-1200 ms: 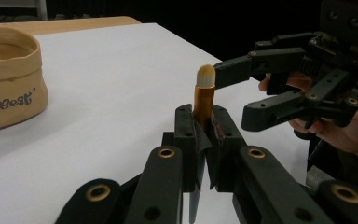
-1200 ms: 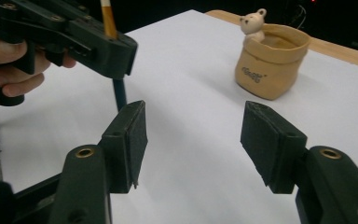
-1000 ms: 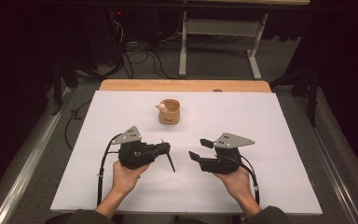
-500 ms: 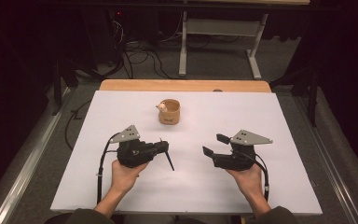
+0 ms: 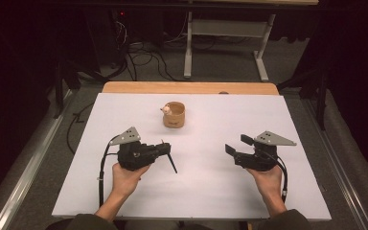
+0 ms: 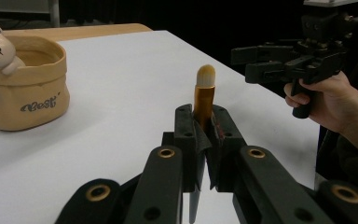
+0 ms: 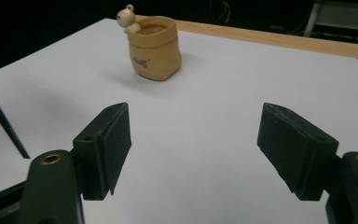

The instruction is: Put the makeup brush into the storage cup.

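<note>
High view: white worktop [image 5: 196, 191] carries a tan pouch-shaped cup [image 5: 174, 114] with a bear figure on its rim, at centre toward the far edge. Right hand-held gripper [image 5: 235, 145] sits near the right edge; its jaws have just been opening and stand wide with nothing between them. Left hand-held gripper [image 5: 165, 149] is clamped on a makeup brush [image 5: 172, 163], bristles toward the right one, dark handle slanting down to the worktop.
</note>
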`<state>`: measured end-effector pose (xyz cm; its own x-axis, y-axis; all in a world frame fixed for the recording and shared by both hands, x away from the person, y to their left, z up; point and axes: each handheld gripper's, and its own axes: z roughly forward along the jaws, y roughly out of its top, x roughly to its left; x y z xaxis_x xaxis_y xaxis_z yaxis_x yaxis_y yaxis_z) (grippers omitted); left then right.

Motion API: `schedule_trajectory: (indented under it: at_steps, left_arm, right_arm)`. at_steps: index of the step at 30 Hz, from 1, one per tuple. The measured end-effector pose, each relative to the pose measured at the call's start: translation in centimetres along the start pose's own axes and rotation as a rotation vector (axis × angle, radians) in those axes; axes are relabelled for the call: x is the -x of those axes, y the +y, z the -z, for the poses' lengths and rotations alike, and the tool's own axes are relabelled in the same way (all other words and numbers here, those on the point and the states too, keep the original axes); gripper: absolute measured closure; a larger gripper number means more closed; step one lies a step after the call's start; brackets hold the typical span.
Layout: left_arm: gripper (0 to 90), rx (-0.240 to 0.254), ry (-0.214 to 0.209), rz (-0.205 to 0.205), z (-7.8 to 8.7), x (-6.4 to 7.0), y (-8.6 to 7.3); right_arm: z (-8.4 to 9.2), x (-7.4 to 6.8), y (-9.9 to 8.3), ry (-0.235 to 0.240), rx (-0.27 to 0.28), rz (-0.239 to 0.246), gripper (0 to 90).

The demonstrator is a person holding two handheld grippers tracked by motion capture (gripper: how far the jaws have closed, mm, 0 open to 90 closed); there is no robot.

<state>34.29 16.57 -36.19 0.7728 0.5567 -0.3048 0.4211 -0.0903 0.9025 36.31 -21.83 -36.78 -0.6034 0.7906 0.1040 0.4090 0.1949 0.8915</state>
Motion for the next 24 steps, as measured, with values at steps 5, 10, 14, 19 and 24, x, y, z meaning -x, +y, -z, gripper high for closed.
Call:
schedule_trajectory:
  at_steps: [5,10,14,19,24]
  left_arm:
    - [83.7,0.007,0.002,0.001,0.2,0.0,0.1]
    - [83.7,0.006,0.001,0.006,0.1,-0.1,0.1]
    - [83.7,-0.002,0.008,0.001,0.2,-0.2,0.1]
    - [83.7,-0.004,0.023,-0.004,0.5,-0.2,0.3]
    - [83.7,0.007,0.049,-0.002,1.3,-0.3,0.6]
  right_arm:
    - [0.2,1.2,-0.6,-0.032,-0.014,-0.013,27.5]
    - [0.5,2.2,-1.4,-0.065,-0.017,-0.021,27.4]
    - [1.0,3.0,-1.9,-0.092,-0.020,-0.029,27.2]
    - [1.8,3.7,-2.8,-0.131,-0.030,-0.006,27.2]
    - [2.4,4.6,-3.8,-0.154,-0.023,-0.018,26.8]
